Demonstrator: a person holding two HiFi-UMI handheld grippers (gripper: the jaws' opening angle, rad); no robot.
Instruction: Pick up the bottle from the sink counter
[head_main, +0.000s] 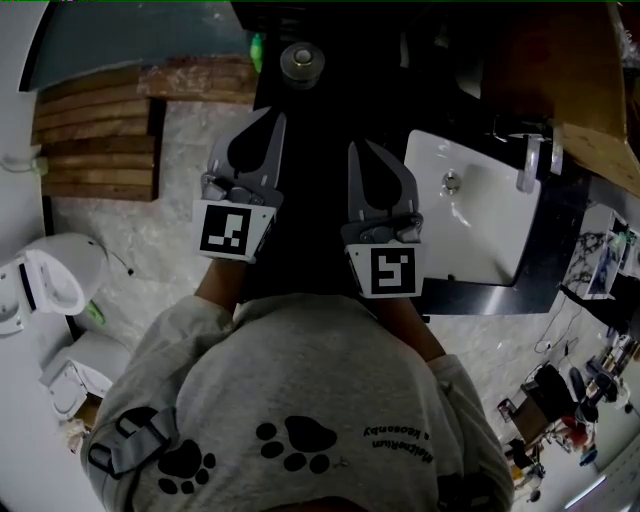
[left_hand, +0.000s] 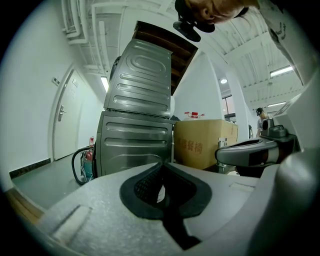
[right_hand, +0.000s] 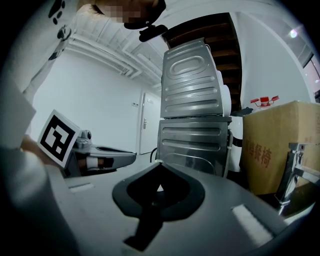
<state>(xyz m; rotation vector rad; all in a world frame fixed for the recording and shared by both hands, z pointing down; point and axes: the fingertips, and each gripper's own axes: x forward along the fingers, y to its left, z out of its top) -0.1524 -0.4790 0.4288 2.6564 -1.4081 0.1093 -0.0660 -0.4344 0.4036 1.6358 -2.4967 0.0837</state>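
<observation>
In the head view a round grey-topped object (head_main: 301, 61), perhaps the bottle seen from above, stands on the dark counter (head_main: 330, 110) beyond both grippers. My left gripper (head_main: 271, 120) and right gripper (head_main: 361, 150) are held side by side in front of the person, short of that object, with jaws closed and nothing in them. In the left gripper view my left gripper (left_hand: 162, 166) has its tips together and empty. The right gripper view shows the same for my right gripper (right_hand: 159, 165). No bottle shows in either gripper view.
A white sink (head_main: 497, 235) with a chrome faucet (head_main: 529, 166) lies to the right. Stacked grey metal machines (left_hand: 140, 115) and a cardboard box (left_hand: 205, 142) stand ahead. A toilet (head_main: 50, 280) and wooden slats (head_main: 100, 130) are on the left.
</observation>
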